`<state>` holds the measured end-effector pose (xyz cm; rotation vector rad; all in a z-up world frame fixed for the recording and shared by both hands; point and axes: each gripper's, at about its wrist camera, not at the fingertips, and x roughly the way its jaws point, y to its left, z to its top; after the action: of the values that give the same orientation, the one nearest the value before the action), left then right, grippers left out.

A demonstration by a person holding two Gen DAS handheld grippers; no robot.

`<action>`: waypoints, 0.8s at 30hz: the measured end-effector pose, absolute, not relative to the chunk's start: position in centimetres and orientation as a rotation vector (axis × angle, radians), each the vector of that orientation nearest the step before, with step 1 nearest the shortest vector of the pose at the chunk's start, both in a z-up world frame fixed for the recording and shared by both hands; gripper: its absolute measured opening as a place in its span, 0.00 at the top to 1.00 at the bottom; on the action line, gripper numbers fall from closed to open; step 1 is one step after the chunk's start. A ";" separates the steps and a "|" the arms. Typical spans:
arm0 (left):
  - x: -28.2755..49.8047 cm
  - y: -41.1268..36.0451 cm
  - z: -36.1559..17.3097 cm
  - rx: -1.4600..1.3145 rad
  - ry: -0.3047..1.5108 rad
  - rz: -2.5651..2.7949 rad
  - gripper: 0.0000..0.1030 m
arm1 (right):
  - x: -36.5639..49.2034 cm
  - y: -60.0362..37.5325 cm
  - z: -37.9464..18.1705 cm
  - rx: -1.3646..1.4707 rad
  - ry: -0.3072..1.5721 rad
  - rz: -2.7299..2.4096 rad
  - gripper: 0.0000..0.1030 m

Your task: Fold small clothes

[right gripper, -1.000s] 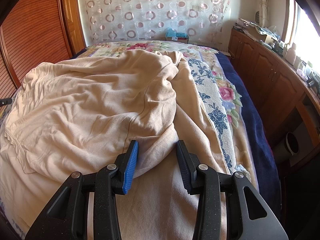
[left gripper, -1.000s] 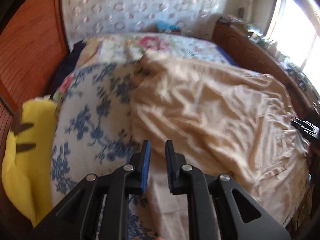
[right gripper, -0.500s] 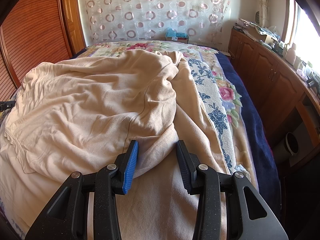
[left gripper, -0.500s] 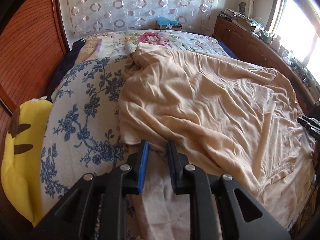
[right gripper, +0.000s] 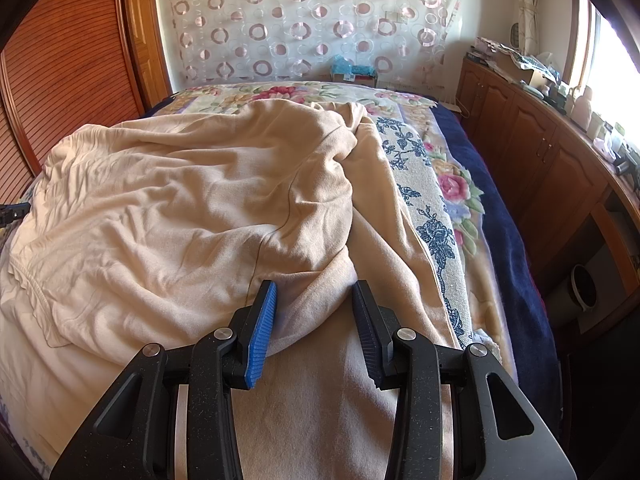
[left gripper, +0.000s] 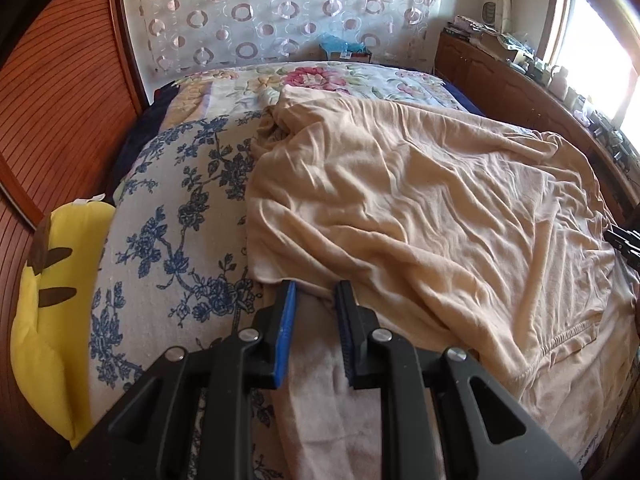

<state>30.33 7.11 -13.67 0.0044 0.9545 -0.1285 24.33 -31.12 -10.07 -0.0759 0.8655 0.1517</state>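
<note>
We work a cream garment (left gripper: pixel 420 208) spread across the bed, both tongs low over its near edge. The left gripper (left gripper: pixel 316 300) stands narrowly parted, a strip of cloth between its pads, seemingly loose. The right gripper (right gripper: pixel 314 296) gapes wider astride a folded ridge, not pinching. We should close on the hem itself before lifting evenly. Since a second ago the left view has steadied; beyond, the floral bedspread (left gripper: pixel 172 216) shows.
</note>
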 end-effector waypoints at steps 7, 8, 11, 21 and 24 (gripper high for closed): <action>30.4 6.5 -13.5 0.017 0.964 -0.139 0.80 | 24.3 -31.1 -10.1 -0.077 0.865 0.152 0.62; 30.3 6.6 -13.5 0.010 0.971 -0.144 0.80 | 24.3 -31.1 -10.1 -0.076 0.865 0.152 0.62; 30.0 6.7 -13.4 -0.005 0.988 -0.166 0.77 | 24.3 -31.1 -10.1 -0.077 0.865 0.151 0.62; 30.3 5.9 -13.3 -0.007 0.979 -0.162 0.68 | 24.3 -31.1 -10.1 -0.078 0.864 0.151 0.62; 30.8 5.8 -13.2 -0.018 0.981 -0.137 0.68 | 24.3 -31.1 -10.1 -0.074 0.864 0.152 0.62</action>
<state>30.84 5.79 -13.23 -0.0179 0.9811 -0.1370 24.26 -31.09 -10.08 -0.0743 0.8640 0.1518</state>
